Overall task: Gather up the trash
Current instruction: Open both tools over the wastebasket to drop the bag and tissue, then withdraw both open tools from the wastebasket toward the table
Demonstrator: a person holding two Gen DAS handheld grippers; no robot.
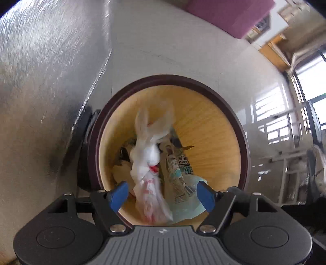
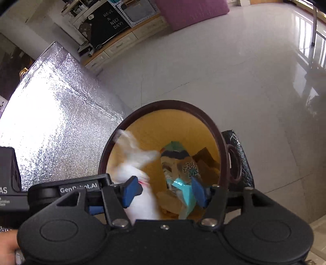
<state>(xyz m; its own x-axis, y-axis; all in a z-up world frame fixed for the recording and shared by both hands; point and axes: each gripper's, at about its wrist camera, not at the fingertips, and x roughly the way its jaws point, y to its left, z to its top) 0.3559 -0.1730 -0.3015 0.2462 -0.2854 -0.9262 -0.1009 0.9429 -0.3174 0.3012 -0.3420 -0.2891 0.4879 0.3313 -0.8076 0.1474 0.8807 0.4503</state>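
Observation:
A round bin with a dark brown rim (image 1: 169,78) (image 2: 171,103) and a yellow wood-look inner wall stands on the tiled floor, straight below both grippers. Inside it a white plastic bag with red print (image 1: 148,163) (image 2: 132,169) looks blurred and loose. A teal snack packet (image 1: 179,179) (image 2: 183,169) lies beside it on brown scraps. My left gripper (image 1: 163,195) is open over the bin's near rim, its blue pads apart from the bag. My right gripper (image 2: 165,191) is open too, with the packet's teal edge close to its right finger.
A silver foil-covered box (image 1: 40,81) (image 2: 51,112) stands right against the bin's left side. A black object (image 2: 238,159) leans at the bin's right. Glossy floor tiles (image 2: 224,61) stretch beyond, with a purple mat (image 2: 189,10) and a low cabinet (image 2: 122,46) at the back.

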